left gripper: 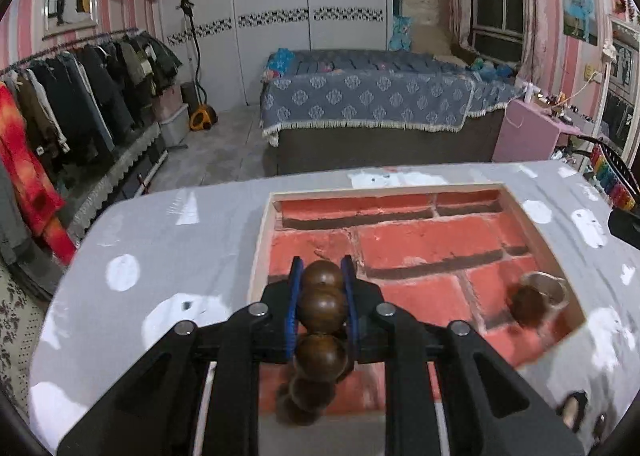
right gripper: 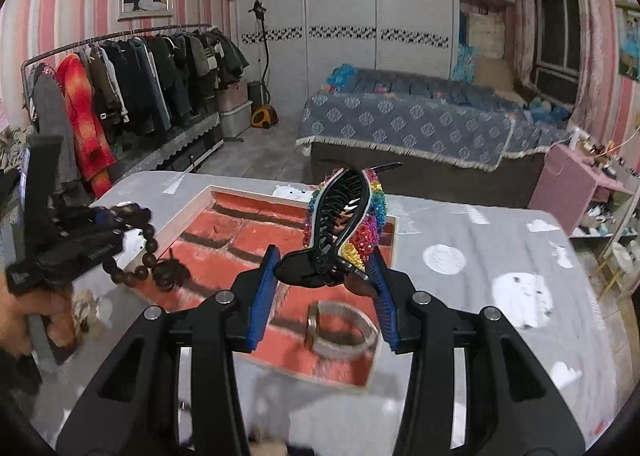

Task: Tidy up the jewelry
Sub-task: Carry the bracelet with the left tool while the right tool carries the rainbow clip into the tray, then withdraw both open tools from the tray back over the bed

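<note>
Our left claw [left gripper: 322,298] clamps the beads [left gripper: 322,306] over the tray [right gripper: 224,248]; our right claw [right gripper: 324,288] pinches the hair clip [right gripper: 348,223] at the tray's 3 o'clock (barely gripped). The clip could twist loose onto the bangle [right gripper: 340,330].

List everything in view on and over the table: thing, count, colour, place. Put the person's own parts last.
Table: one, grey cloth with white patches, in the foreground.
Tray: one, pale frame with a red brick-pattern lining, on the table.
Bead bracelet: one, dark brown wooden beads, clamped in the left gripper over the tray's near-left part, with its loop hanging below.
Hair clip: one, black with rainbow rhinestones, held in the right gripper above the tray.
Bangle: one, silver, lying in the tray's near-right corner.
Left gripper: black with blue pads, shut on the beads.
Right gripper: black with blue pads, holding the clip's hinge end.
</note>
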A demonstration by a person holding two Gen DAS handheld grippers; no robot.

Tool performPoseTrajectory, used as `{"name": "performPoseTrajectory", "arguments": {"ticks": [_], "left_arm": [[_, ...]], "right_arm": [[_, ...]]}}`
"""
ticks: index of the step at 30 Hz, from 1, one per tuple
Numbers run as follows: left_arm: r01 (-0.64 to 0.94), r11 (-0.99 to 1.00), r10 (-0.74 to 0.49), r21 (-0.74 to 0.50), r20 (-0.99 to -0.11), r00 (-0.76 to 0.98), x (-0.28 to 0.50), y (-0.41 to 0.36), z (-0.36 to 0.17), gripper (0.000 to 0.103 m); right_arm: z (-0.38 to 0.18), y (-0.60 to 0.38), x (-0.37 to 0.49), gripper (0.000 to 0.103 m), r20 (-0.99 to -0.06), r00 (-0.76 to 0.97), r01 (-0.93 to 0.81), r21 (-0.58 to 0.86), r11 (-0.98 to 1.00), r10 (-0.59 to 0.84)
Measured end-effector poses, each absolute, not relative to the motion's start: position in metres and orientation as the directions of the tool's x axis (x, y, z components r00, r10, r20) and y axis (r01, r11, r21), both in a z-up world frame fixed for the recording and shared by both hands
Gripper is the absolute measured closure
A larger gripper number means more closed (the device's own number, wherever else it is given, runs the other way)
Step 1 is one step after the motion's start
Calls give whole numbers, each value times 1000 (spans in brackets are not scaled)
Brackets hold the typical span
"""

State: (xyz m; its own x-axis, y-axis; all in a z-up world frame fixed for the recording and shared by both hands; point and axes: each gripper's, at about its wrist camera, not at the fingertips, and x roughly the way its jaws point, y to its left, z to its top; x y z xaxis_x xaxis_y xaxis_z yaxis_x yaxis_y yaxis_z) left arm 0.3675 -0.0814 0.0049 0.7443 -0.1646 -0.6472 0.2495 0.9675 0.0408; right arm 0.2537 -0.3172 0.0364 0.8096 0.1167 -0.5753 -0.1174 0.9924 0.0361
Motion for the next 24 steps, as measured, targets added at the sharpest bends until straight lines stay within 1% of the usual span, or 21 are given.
{"name": "performPoseTrajectory", "arguments": {"ticks": [2,5,8,12,14,16,17,18,19,20,21,24], "left_arm": [[250,968,-183,-1,-683,707,389,-83,-9,84],[247,969,-190,-25,-715,673,410,-84,-20,84],[243,970,-179,-17,-725,665,420,-87,-25,84],[256,967,-183,-10,-725,663,422,-90,-27,84],[265,964,-186,-6,-727,661,419,-91,-29,84],[266,964,-192,-17,-733,652,420,-91,-31,79],[263,964,-196,-25,-737,646,421,-89,-32,72],[255,966,-195,-30,-734,651,420,-87,-31,58],[248,968,-196,-37,-727,658,419,-84,-29,51],[240,970,-197,-44,-723,662,419,-82,-26,41],[234,971,-202,-57,-722,662,418,-80,-24,40],[246,968,-210,-55,-711,671,412,-76,-10,40]], "right_arm": [[23,-314,277,59,-616,781,-109,24,994,101],[-4,-314,305,59,-686,721,-101,43,994,103],[-32,-311,322,59,-742,663,-94,45,995,96],[-54,-307,331,59,-779,621,-85,46,995,89],[-58,-306,333,59,-782,618,-79,40,996,81],[-59,-306,336,58,-782,618,-73,51,996,85],[-58,-307,336,58,-783,617,-71,53,996,85],[-57,-308,337,55,-784,615,-72,55,996,87],[-56,-310,337,51,-781,618,-76,59,995,94],[-51,-311,336,49,-773,626,-85,63,994,102],[-46,-313,334,46,-765,635,-89,67,994,108],[-25,-319,325,45,-739,664,-92,72,993,115]]}}
